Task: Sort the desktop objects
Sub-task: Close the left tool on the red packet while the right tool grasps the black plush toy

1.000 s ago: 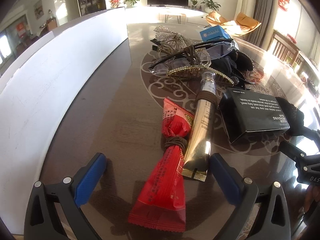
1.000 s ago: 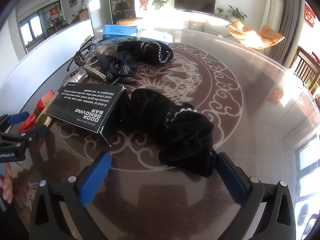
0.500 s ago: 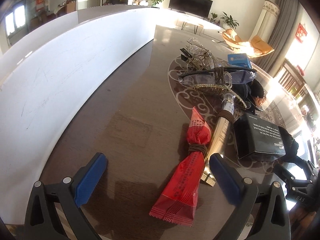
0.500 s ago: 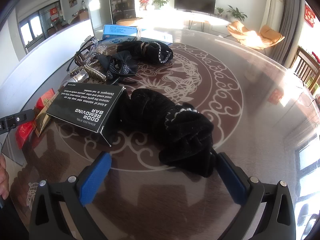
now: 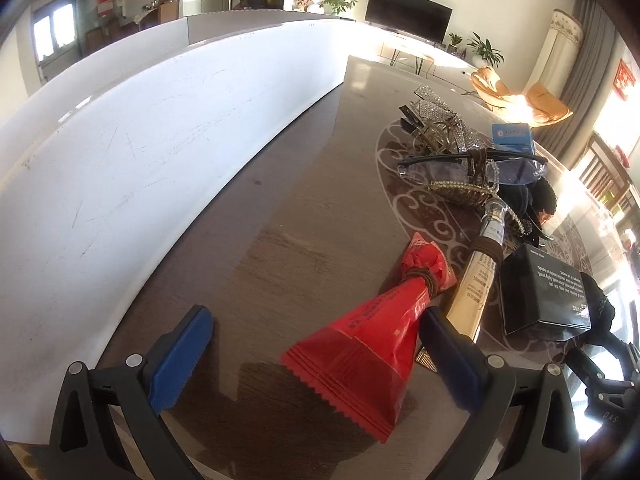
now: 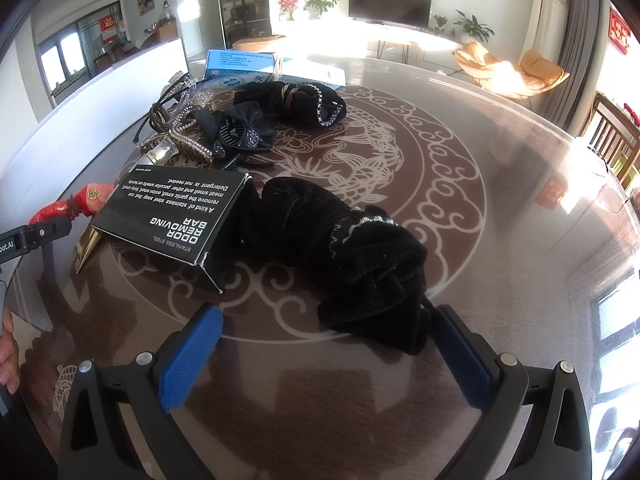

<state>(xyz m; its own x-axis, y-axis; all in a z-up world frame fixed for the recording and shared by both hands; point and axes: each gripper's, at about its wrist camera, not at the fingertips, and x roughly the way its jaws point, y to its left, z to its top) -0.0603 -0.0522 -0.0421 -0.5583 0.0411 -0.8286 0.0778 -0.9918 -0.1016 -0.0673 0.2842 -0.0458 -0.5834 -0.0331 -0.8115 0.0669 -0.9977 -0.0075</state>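
In the left wrist view a red snack packet (image 5: 368, 336), tied with a brown hair band, lies between the blue pads of my open left gripper (image 5: 316, 360), near its right pad. A gold tube (image 5: 478, 280) lies just right of it, then a black box (image 5: 544, 296). My right gripper (image 6: 324, 356) is open and low over the table, with a black velvet scrunchie (image 6: 360, 260) just ahead of its right pad. The black box (image 6: 176, 216) reads "ODOR REMOVING BAR". Glasses (image 5: 472, 164) and sparkly hair clips (image 5: 440, 120) lie farther back.
A long white panel (image 5: 140, 152) runs along the table's left side. A black bow clip (image 6: 236, 132), a second black scrunchie (image 6: 296, 100) and blue boxes (image 6: 240, 68) lie at the back. A hand (image 6: 8, 344) shows at the left edge. The patterned glass tabletop (image 6: 500, 220) stretches right.
My left gripper has swung left and come in lower around the red packet, which now reaches between the pads. The right gripper has stayed put.
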